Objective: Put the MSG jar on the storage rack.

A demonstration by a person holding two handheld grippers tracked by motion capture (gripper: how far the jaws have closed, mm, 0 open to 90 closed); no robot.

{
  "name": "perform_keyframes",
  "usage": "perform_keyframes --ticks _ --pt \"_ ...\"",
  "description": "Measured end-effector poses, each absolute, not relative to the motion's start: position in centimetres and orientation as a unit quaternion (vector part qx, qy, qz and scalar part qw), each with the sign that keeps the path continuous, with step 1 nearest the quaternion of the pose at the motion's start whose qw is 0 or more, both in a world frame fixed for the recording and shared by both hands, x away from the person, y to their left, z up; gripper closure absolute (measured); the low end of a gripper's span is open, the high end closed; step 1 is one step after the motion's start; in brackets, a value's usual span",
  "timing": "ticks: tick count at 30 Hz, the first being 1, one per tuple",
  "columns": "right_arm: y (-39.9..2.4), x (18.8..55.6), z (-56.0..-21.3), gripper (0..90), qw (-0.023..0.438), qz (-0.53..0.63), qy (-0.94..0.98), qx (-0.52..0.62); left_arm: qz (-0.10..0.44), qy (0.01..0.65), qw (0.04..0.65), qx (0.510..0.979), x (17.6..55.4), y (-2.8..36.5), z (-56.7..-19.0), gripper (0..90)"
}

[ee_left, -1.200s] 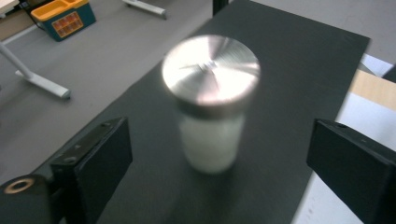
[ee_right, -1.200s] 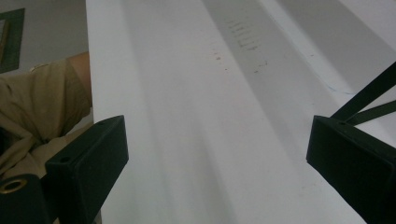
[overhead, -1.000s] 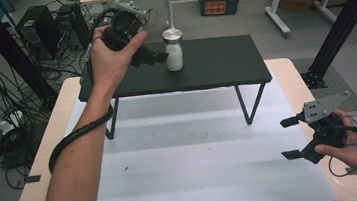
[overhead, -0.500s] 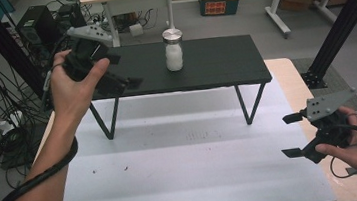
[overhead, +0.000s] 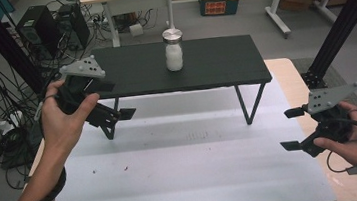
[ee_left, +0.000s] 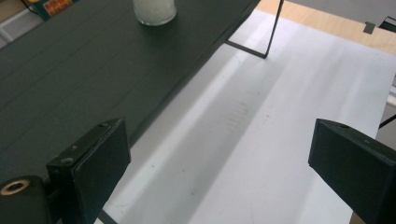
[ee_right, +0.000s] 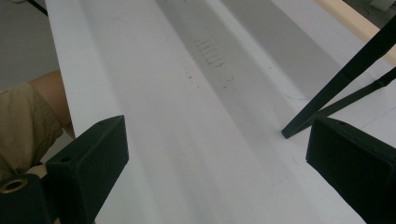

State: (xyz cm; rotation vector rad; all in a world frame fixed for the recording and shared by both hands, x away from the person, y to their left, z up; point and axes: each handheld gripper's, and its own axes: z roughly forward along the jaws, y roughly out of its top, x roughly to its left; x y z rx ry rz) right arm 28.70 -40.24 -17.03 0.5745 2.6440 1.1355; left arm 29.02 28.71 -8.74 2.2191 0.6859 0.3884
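A glass jar [overhead: 174,50] with white contents and a metal lid stands upright on a low black bench [overhead: 213,71] at the back of the table. In the left gripper view the jar [ee_left: 154,9] sits far off at the top edge. My left gripper [overhead: 118,99] hovers open near the bench's left front corner, well to the left of the jar, with nothing between its jaws [ee_left: 219,144]. My right gripper [overhead: 290,129] is held open and empty above the table's right side, looking across the white surface [ee_right: 215,154].
A white mat [overhead: 189,170] covers the wooden table in front of the bench. The bench's thin black legs [overhead: 247,108] stand on the mat, one of them close ahead in the right gripper view [ee_right: 336,79]. Cables and computer cases [overhead: 43,29] crowd the floor at the left.
My left gripper has drawn back from beside the jar, moving left and toward me to the bench's left front corner. The jar stays on the bench. The right gripper has barely moved.
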Motion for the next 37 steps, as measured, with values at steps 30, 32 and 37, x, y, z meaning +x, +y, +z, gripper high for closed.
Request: perform_keyframes --ticks 30,32,37 --pt "-39.5 29.0 -17.9 5.9 0.094 0.391 0.898 0.182 0.152 0.275 0.376 0.872 29.0 29.1 -9.6 6.0" --pt "-39.4 28.9 -18.0 5.9 0.094 0.390 0.898 0.181 0.153 0.279 0.375 0.871 29.0 29.1 -9.7 5.9" --pt "-39.2 28.5 -18.1 5.4 0.099 0.392 0.897 0.178 0.156 0.284 0.371 0.870 28.7 29.1 -10.0 5.9"
